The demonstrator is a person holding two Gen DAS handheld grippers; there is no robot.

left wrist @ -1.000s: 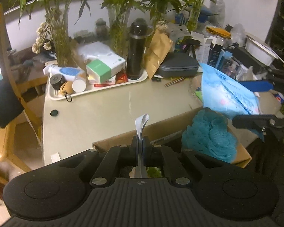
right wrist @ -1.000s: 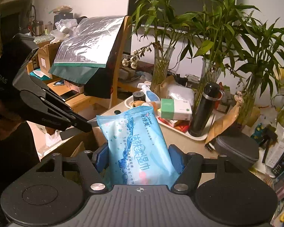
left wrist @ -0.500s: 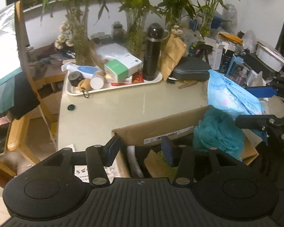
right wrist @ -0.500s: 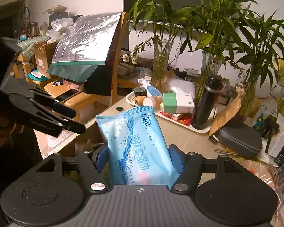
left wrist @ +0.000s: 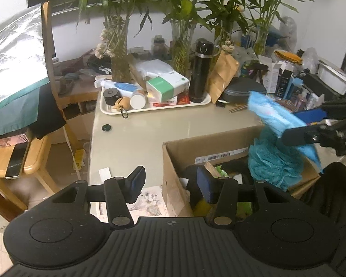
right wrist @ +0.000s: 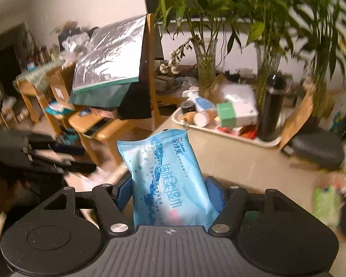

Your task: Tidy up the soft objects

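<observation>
- Left wrist view: left gripper, black with blue-padded fingers, jaws apart with nothing between them, having opened within the last second; it hangs over the near left corner of the open brown cardboard box.
- Same view: the box stands on the pale beige table; a teal mesh bath pouf rests at its right side, with green and dark soft items deeper inside.
- Same view: right gripper reaches in from the right, clamped on a light-blue plastic pack of wet wipes above the pouf.
- Same view: white tray at the table's far end, carrying a black flask and a green-and-white tissue box.
- Right wrist view: right gripper grips the wet wipes pack between both blue pads, pack standing upright, printed face towards the camera.
- Same view: blurred; left gripper at the left edge, jaw state unreadable here.
</observation>
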